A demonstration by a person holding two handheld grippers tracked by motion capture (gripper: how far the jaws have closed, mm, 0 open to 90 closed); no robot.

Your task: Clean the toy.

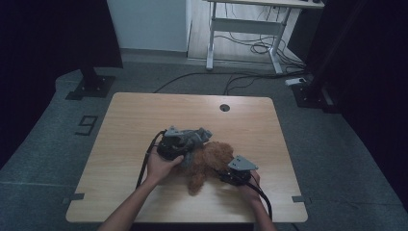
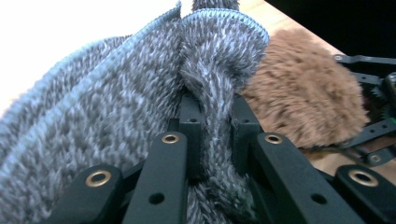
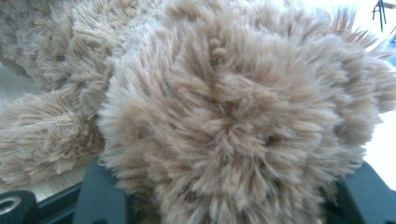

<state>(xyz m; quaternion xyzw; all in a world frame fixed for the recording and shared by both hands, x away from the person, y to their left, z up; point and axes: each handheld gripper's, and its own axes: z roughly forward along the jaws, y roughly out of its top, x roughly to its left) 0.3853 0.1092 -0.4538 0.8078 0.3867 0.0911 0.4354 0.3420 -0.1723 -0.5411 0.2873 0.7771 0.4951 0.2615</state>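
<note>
**Grey knit pinched at left, plush bear held at right**

High view: a brown plush bear (image 1: 210, 161) lies on the bench (image 1: 130, 125), right of centre and toward the near edge; a grey knit garment (image 1: 193, 139) sits bunched over the bear's far-left side; the left gripper (image 1: 174, 144) is at the garment, its body gripped by the left hand (image 1: 163, 166); the right gripper (image 1: 231, 174) lies against the bear's near-right side, a grey plate on top, a black cable trailing back along the forearm; the two grippers flank the bear, near each other.

Left gripper view: the jaws are closed on a fold of the garment (image 2: 212, 121); the fold runs up between the two pads and spreads above them; the rest of the knit hangs to the left; the bear (image 2: 303, 98) is just beside the garment at right, outside these jaws; the right gripper's black links show at the far right.

Right gripper view: the bear (image 3: 233, 116) sits between the jaws, partly parted around its fur, a rounded furry part pressed close to the camera; a limb stretches to the left over the bench.
</note>
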